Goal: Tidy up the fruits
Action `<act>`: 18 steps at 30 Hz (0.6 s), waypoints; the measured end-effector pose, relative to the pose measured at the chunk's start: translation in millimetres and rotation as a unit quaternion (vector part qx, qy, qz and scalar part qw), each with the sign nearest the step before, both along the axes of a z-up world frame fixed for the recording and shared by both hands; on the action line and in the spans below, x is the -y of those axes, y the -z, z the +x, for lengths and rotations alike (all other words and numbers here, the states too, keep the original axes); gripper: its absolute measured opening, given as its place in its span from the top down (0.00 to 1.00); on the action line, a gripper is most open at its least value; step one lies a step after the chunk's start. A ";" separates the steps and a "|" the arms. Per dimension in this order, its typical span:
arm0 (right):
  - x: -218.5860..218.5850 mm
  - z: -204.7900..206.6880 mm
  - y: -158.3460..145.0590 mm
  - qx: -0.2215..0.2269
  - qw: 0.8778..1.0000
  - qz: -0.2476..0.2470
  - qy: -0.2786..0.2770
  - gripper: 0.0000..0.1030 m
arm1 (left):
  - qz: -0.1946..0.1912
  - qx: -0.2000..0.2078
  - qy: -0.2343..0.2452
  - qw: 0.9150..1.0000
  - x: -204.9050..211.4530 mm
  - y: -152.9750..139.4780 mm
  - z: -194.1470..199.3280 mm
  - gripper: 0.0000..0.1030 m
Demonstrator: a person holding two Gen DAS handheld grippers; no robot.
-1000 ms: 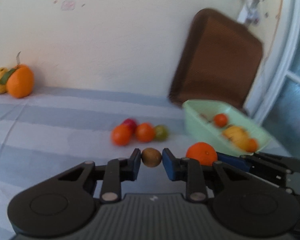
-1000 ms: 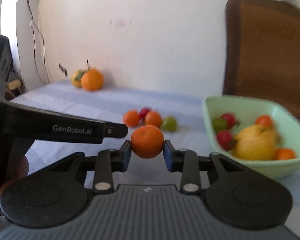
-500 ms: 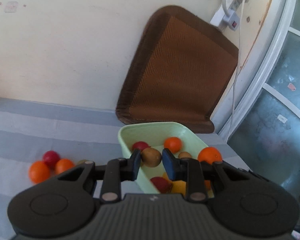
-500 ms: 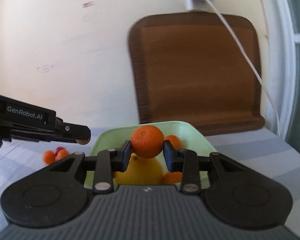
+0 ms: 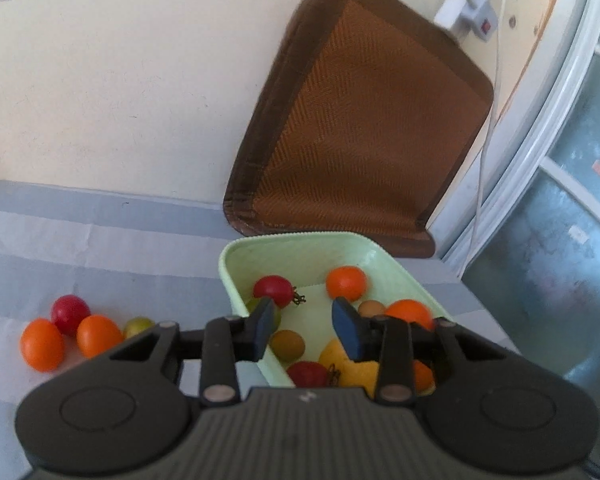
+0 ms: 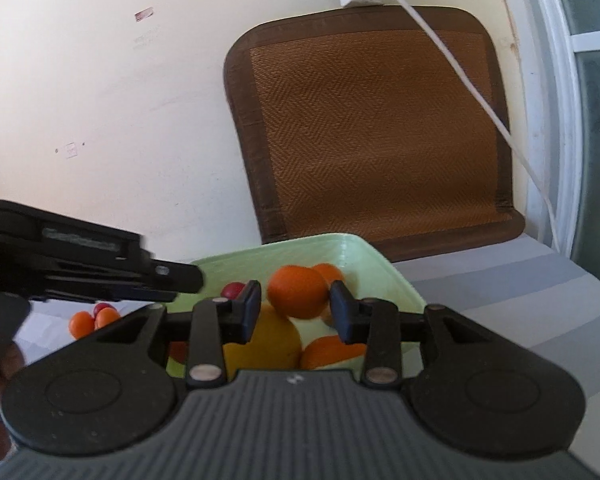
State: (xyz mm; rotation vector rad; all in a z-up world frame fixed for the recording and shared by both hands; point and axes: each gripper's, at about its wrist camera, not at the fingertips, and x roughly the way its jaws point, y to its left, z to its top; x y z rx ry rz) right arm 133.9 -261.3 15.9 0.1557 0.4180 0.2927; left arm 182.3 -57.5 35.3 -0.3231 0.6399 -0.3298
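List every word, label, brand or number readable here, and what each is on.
Nothing reads clearly.
Label on the side of the left tool: blurred, unreadable; its jaws have just been opening, gripping nothing.
Small white mark on that tool's body: a logo, no letters.
Wall sticker: too small.
Window sticker: too blurred.

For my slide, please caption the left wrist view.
Open left gripper above the green basket, kiwi lying inside.
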 end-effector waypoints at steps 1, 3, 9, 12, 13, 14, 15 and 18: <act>1.7 -1.1 -0.5 0.003 1.000 0.005 0.003 0.60 | -0.001 0.006 -0.005 1.000 -4.9 -2.5 -6.1 0.65; 4.6 -5.1 -2.4 0.015 1.000 0.012 0.014 0.60 | 0.001 0.023 -0.012 1.000 -16.2 -7.2 -21.2 0.63; 5.5 -18.0 -8.2 0.046 0.998 0.027 0.029 0.60 | 0.060 0.062 -0.050 0.995 -55.9 -0.4 -81.0 0.63; -3.7 -27.3 -15.2 0.053 0.998 0.036 0.009 0.60 | 0.089 0.059 -0.073 0.992 -73.9 11.5 -101.0 0.63; -9.2 -31.9 -18.1 0.055 0.998 0.037 -0.004 0.60 | 0.097 0.058 -0.081 0.990 -80.3 14.8 -105.5 0.63; -17.0 -38.2 -21.0 0.057 0.998 0.036 -0.021 0.60 | 0.109 0.058 -0.089 0.988 -84.4 18.3 -108.6 0.63; -24.6 -43.6 -22.7 0.056 0.997 0.035 -0.036 0.60 | 0.122 0.059 -0.100 0.986 -87.3 21.4 -111.0 0.63; -52.3 -56.8 -21.2 0.035 0.995 0.031 -0.091 0.60 | 0.135 0.057 -0.120 0.982 -96.0 28.2 -113.6 0.63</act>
